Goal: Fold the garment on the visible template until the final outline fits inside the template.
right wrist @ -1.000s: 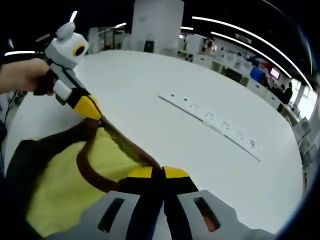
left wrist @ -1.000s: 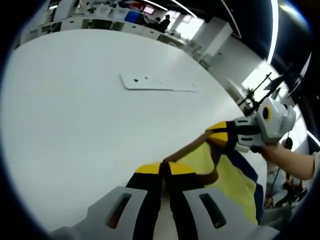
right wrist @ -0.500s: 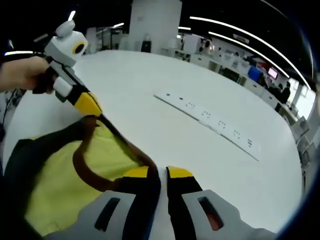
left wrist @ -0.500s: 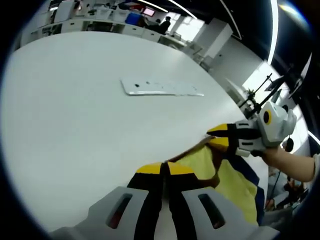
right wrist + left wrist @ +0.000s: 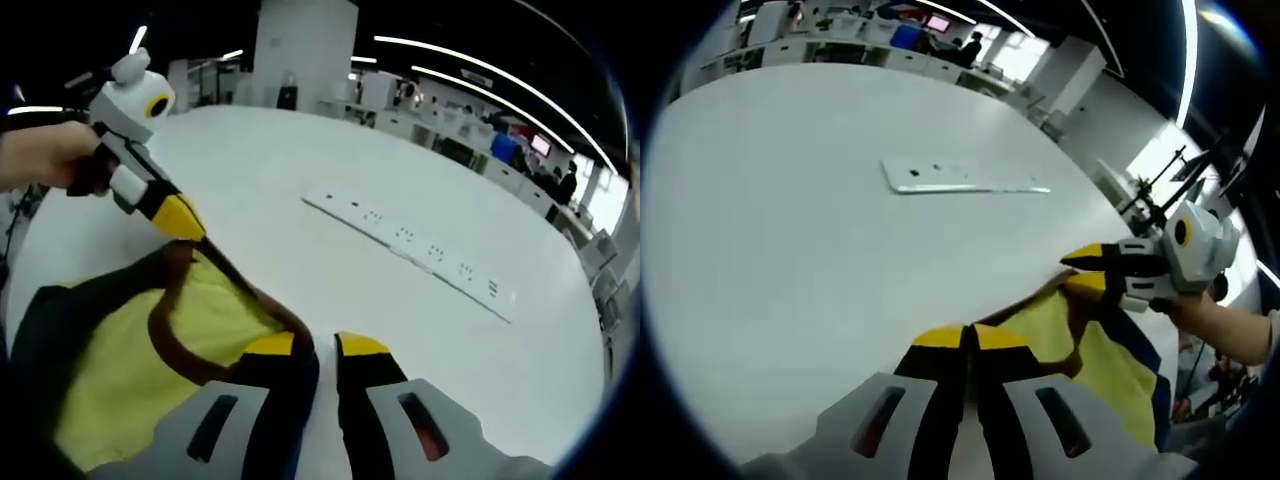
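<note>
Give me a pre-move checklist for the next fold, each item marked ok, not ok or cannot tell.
1. Left gripper clamped on the garment: ok. Its jaws are together with the brown edge running up to the tips.
2. Right gripper clamped on the garment: not ok. A gap shows between its jaws, and the brown trim lies beside the tips, not between them.
3. Garment in view: ok. The yellow panel and dark border show in both views.
4. Template found: cannot tell. No outline shows on the white table.
5. Fold path free: ok. The white power strip lies apart from the fabric.
6. Garment flat: not ok. The neckline edge is lifted and bunched.
</note>
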